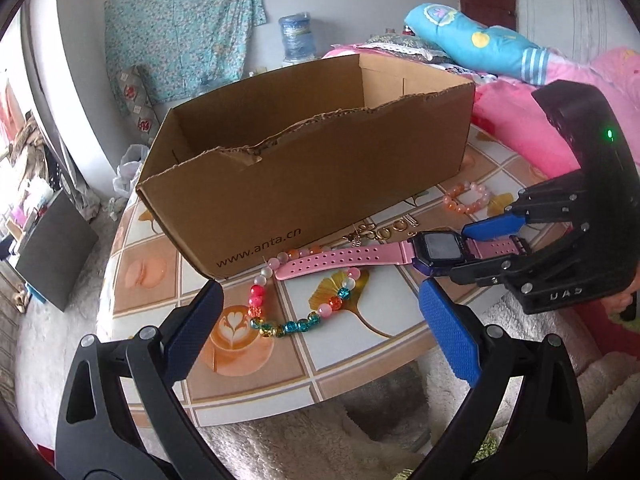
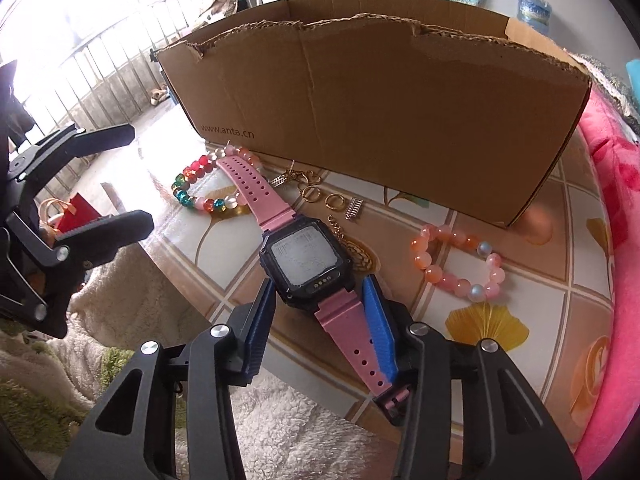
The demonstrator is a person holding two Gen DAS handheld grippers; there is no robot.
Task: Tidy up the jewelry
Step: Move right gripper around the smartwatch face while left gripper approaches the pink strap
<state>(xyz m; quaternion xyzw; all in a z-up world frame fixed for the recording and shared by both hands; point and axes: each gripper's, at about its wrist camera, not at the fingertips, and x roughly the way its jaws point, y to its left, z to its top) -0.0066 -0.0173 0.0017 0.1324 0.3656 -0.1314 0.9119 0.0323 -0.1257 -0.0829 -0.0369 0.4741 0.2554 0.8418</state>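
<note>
The right gripper has its jaws around the near strap of the pink watch, one blue pad on each side of it. The jaws look narrow, but I cannot tell if they squeeze the strap yet. The watch lies flat on the counter, in front of the open cardboard box. Its far strap rests on the colorful bead bracelet.

The left gripper hangs near the counter edge with its jaws wide and nothing in them.

I think the job now is to lift the watch and put it in the box. Squeeze the strap close to the watch face so it does not swing much. Lift straight up and slowly, so the far strap does not drag the bracelet. Mind the small gold rings and the orange bead bracelet just beside it.
</note>
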